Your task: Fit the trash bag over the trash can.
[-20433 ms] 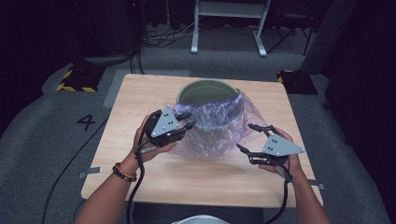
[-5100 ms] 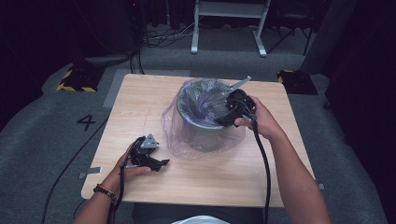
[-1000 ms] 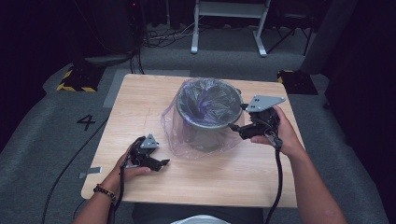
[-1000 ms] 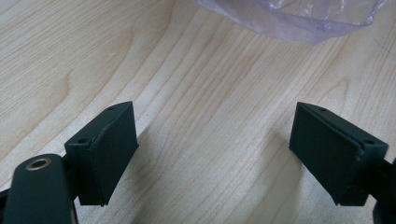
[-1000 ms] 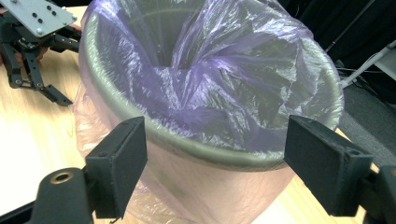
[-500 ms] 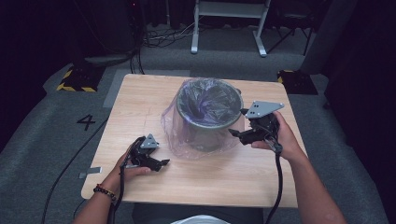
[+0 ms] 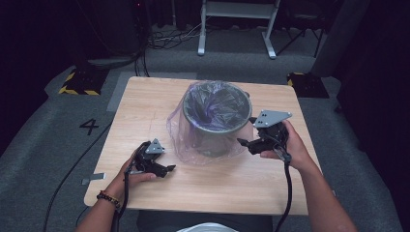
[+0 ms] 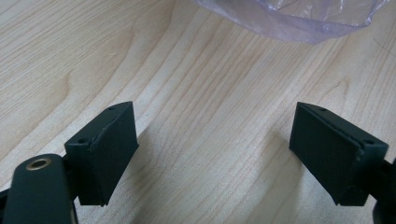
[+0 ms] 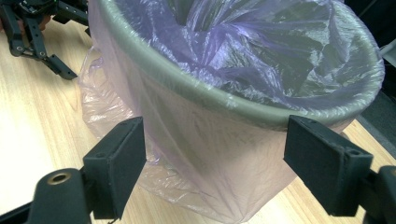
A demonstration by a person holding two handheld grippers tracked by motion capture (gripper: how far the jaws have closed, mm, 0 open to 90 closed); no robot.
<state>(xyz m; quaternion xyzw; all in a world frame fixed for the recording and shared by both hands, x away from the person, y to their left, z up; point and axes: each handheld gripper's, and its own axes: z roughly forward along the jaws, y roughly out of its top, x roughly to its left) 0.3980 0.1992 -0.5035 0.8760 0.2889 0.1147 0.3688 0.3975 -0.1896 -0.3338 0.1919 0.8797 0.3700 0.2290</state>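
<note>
A grey-green bin (image 7: 216, 126) stands mid-table, lined with a clear purple bag (image 7: 212, 104) that folds over the rim and hangs down to the tabletop. My right gripper (image 7: 247, 133) sits just right of the bin, open and pointing at its side. In the right gripper view the bin's bagged wall (image 9: 210, 168) lies ahead of the open right gripper (image 9: 222, 149), with nothing pinched. My left gripper (image 7: 167, 169) rests on the table at the near left, open. The left gripper view has that gripper (image 8: 215, 140) over bare wood, the bag's hem (image 8: 289, 18) beyond it.
The wooden table (image 7: 145, 101) has free surface left of the bin and along its near edge. Cables trail from both grippers toward me. Grey floor surrounds the table, with a white frame (image 7: 237, 19) behind it. The left gripper (image 9: 37, 28) appears far off in the right gripper view.
The right gripper has left the bin's mouth, where it was several seconds ago, and in the last second sank slightly beside the bin. The left gripper has stayed put.
</note>
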